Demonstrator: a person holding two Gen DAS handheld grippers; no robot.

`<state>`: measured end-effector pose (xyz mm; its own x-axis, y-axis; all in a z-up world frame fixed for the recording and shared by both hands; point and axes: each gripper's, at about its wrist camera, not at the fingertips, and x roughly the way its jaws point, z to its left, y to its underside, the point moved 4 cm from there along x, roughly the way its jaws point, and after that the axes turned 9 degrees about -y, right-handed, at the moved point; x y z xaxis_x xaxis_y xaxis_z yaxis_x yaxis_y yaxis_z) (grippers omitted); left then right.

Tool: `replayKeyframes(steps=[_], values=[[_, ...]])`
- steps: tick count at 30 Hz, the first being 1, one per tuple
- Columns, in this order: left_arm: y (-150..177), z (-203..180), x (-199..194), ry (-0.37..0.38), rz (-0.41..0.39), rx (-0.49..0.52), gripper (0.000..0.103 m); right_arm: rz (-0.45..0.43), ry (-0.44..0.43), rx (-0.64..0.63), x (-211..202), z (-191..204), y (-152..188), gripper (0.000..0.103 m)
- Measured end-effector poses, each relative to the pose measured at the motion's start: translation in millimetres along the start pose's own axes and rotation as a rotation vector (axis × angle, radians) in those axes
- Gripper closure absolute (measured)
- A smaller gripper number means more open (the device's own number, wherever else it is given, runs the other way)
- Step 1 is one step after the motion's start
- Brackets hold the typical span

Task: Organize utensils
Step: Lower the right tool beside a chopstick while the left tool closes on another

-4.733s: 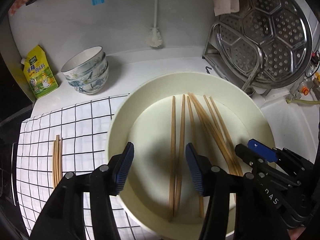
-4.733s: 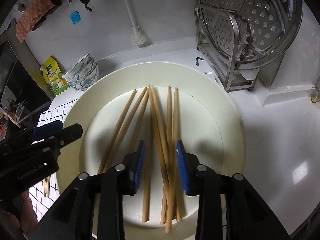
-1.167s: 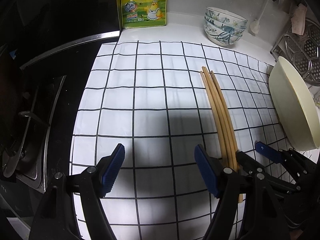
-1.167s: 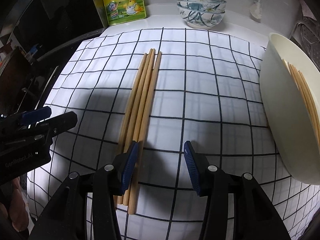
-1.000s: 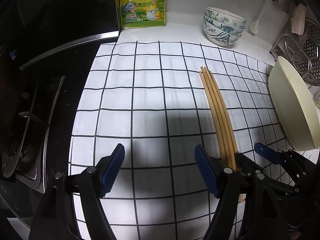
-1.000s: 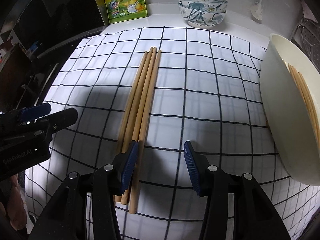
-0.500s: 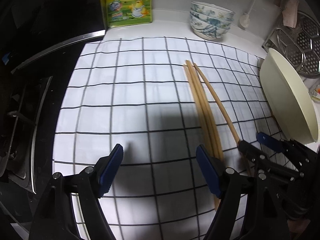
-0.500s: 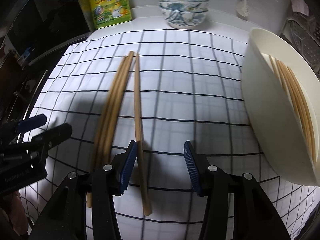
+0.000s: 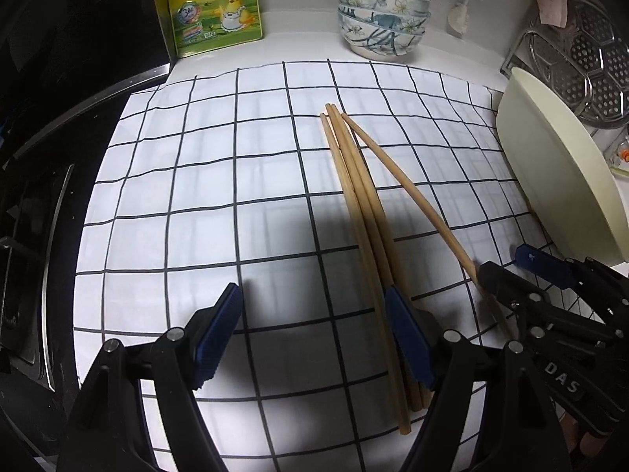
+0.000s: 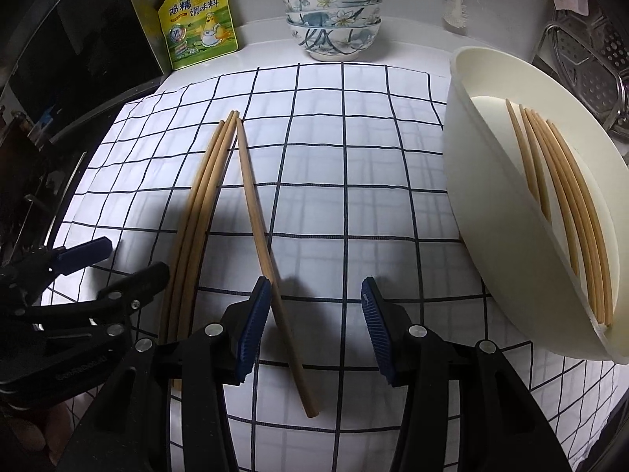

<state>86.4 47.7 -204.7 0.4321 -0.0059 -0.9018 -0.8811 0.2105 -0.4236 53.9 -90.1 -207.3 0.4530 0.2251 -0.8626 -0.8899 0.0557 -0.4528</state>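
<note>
Several wooden chopsticks lie on a white checked cloth (image 9: 204,196). A tight bundle (image 9: 359,212) (image 10: 196,212) lies lengthwise, and one single chopstick (image 9: 409,192) (image 10: 257,232) is splayed away from it at its near end. My right gripper (image 10: 316,326) is open just above the cloth, its left pad against the single chopstick. My left gripper (image 9: 314,334) is open and empty, its right pad over the bundle's near end. A cream bowl (image 10: 511,275) (image 9: 558,181) at the right holds several more chopsticks (image 10: 562,204).
Stacked flowered bowls (image 9: 383,19) (image 10: 334,19) and a yellow-green seasoning pouch (image 9: 214,4) (image 10: 198,19) stand at the back. A metal steamer rack (image 9: 582,63) is at far right. A black stove (image 9: 35,204) borders the cloth on the left.
The single chopstick's near end has swung to the right, away from the bundle, beside my right gripper's left pad. Both grippers have shifted right and stay open.
</note>
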Motion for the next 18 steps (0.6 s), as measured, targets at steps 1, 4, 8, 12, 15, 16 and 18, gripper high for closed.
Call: replayKeyframes(steps=[1,4,8,12,15,16,18], values=[[0,0,2,-0.002,0.006,0.002,0.029,-0.001,0.0,0.001,0,0,0,0.057],[0,-2,4,-0.017,0.007,0.012,0.028,-0.003,-0.004,0.003,-2,-1,1,0.057],[2,-1,6,-0.06,0.011,0.028,0.029,0.0,-0.008,0.003,-1,0,1,0.057],[6,15,5,-0.083,0.019,-0.001,0.029,-0.002,-0.015,-0.004,0,2,1,0.057],[10,27,3,-0.096,0.014,-0.015,0.029,-0.001,-0.024,-0.014,1,4,0,0.057],[11,31,3,-0.093,0.012,-0.025,0.029,-0.001,-0.026,-0.018,2,6,-1,0.057],[8,33,4,-0.081,0.009,-0.039,0.029,-0.001,-0.029,-0.027,5,8,-4,0.057]])
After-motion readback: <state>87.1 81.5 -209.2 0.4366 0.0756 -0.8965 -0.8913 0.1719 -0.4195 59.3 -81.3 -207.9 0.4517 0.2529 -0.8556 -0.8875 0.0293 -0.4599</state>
